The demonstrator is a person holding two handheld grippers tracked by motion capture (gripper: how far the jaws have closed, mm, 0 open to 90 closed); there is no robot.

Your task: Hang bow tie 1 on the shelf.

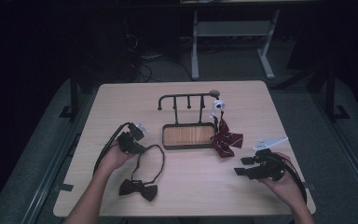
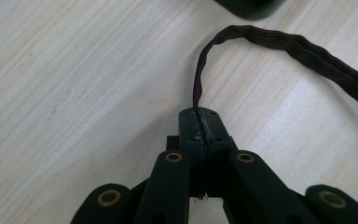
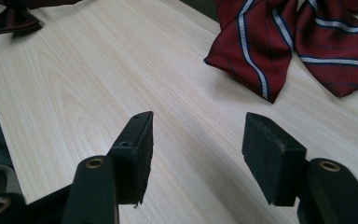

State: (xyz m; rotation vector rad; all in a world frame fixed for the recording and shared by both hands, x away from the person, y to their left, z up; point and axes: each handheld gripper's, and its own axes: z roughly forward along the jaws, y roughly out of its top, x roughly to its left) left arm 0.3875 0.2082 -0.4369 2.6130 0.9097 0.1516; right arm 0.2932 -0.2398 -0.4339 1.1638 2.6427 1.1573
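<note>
High view: the wooden table (image 1: 121, 100) carried a dark rack (image 1: 187, 122) near its middle, a hooked rail standing over a tray with a wood-grain floor. A striped red tie (image 1: 225, 141) hung from the rail's end at about three o'clock of the tray, its tails spread on the tabletop just beside the tray's corner, with a small white object (image 1: 218, 107) on the rail above it. At about seven o'clock of the tray lay a dark bow tie (image 1: 138, 188), flat on the table, and its thin strap (image 1: 157, 156) looped up from it toward the tray.

The left gripper (image 1: 131, 141) sat at nine o'clock of the tray, held in the person's left hand (image 1: 113, 158). In the left gripper view its jaws were pressed together on the strap (image 2: 279, 44), which rose from the tips and curved away toward two o'clock over the table.

The right gripper (image 1: 247, 165) rested at about four o'clock of the tray, in the right hand (image 1: 286, 185), near the table's edge. In the right gripper view its jaws stood wide apart and grasped nothing, with bare wood between them; the striped red tie (image 3: 261, 51) lay ahead at one o'clock, and the bow tie (image 3: 13, 18) at eleven o'clock, well apart.
</note>
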